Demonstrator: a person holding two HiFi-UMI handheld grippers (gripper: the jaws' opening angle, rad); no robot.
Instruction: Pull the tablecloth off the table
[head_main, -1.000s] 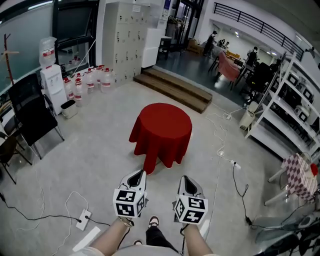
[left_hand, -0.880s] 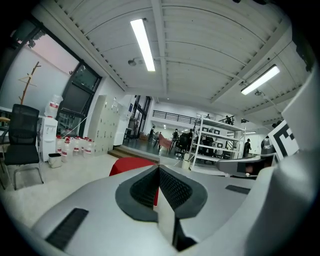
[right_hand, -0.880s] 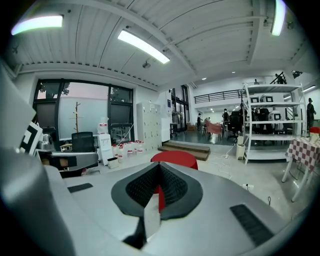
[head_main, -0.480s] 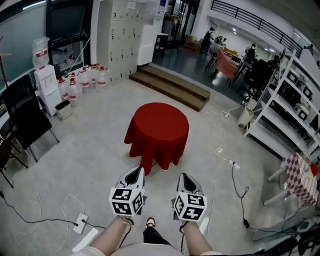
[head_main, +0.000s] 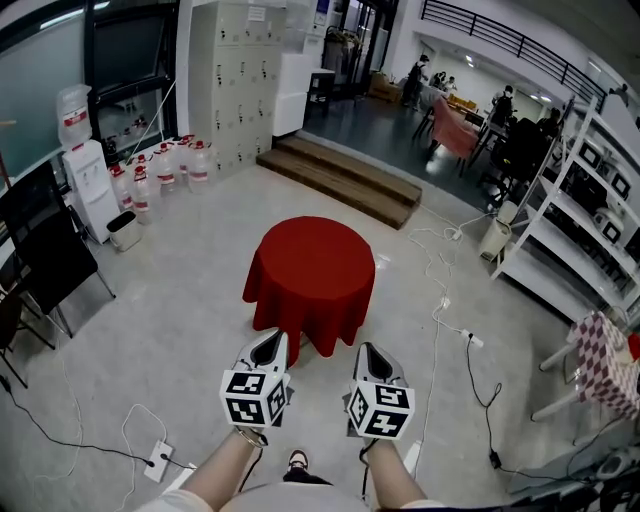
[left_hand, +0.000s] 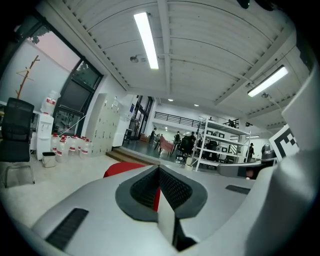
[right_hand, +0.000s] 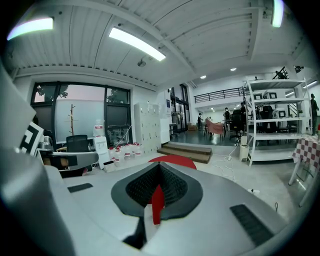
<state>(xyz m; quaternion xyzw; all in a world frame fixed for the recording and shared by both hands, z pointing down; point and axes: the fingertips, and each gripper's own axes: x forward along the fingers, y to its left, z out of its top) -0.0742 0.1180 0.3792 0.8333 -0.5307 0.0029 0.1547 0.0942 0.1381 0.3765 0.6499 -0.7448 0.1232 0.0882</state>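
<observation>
The left gripper (head_main: 272, 340) and the right gripper (head_main: 367, 352) were both clenched shut and empty, apart from the red tablecloth (head_main: 310, 275).

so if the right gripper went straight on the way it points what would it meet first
Probably the red tablecloth, on its hanging near side: the right gripper, shut and empty, points at it and nothing shows between them. The gap is hard to judge.

Open workshop-lab — steel shelving (head_main: 575, 215); grey lockers (head_main: 235, 90).
</observation>
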